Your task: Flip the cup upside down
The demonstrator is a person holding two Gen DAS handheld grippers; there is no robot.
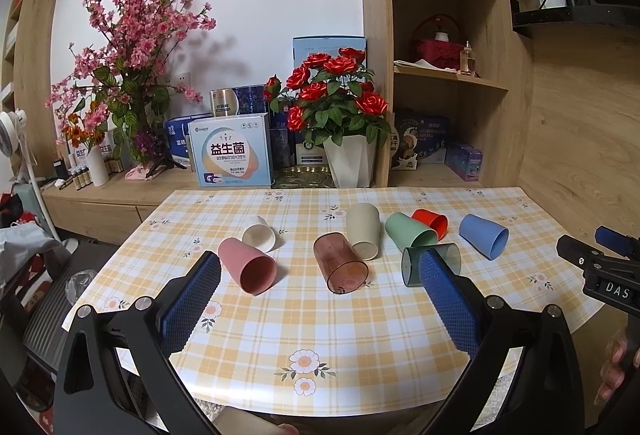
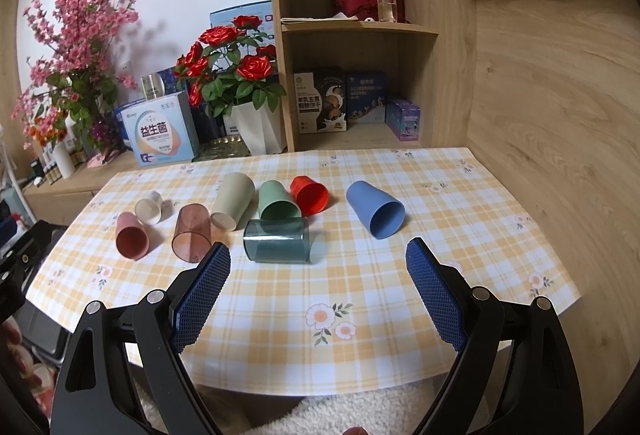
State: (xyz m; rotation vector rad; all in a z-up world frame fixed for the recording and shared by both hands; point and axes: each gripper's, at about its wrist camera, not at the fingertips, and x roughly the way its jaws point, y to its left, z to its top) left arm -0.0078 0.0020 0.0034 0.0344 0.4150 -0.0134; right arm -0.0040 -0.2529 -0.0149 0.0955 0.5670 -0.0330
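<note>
Both my grippers hang over the near edge of the table [image 2: 480, 195], fingers spread wide, nothing between them. Left gripper [image 1: 320, 299] sits toward the near-left side, right gripper [image 2: 318, 287] nearer the middle of the near edge.

Eight cups are lying on their sides in a loose row across the middle of the table, all well ahead of the pads:
- pink cup [image 2: 131, 235] and white cup [image 2: 149, 207] toward the left edge, mouths facing me
- clear brown cup [image 2: 192, 233] next, mouth toward me, straight ahead between the left gripper's fingers
- beige cup [image 2: 233, 201], green cup [image 2: 278, 201], red cup [image 2: 309, 195] bunched mid-table; green and red look to be touching
- smoky grey clear cup [image 2: 278, 245] lies crosswise, just in front of the green one, closest to the right gripper, slightly left of its centre line. In the left wrist view my right pad partly covers it.
- blue cup [image 2: 375, 209] is apart from the rest, toward the right edge, mouth toward me and angled right.

The table wears a yellow checked cloth [image 2: 280, 299] with flower prints. Behind the far edge: low wooden counter [image 1: 120, 191] with red roses in a white pot [image 1: 352, 159], pink blossom branches [image 1: 128, 35], boxes. Wooden shelf unit [image 2: 360, 27] at the far right corner, wood-panel wall on the right.
</note>
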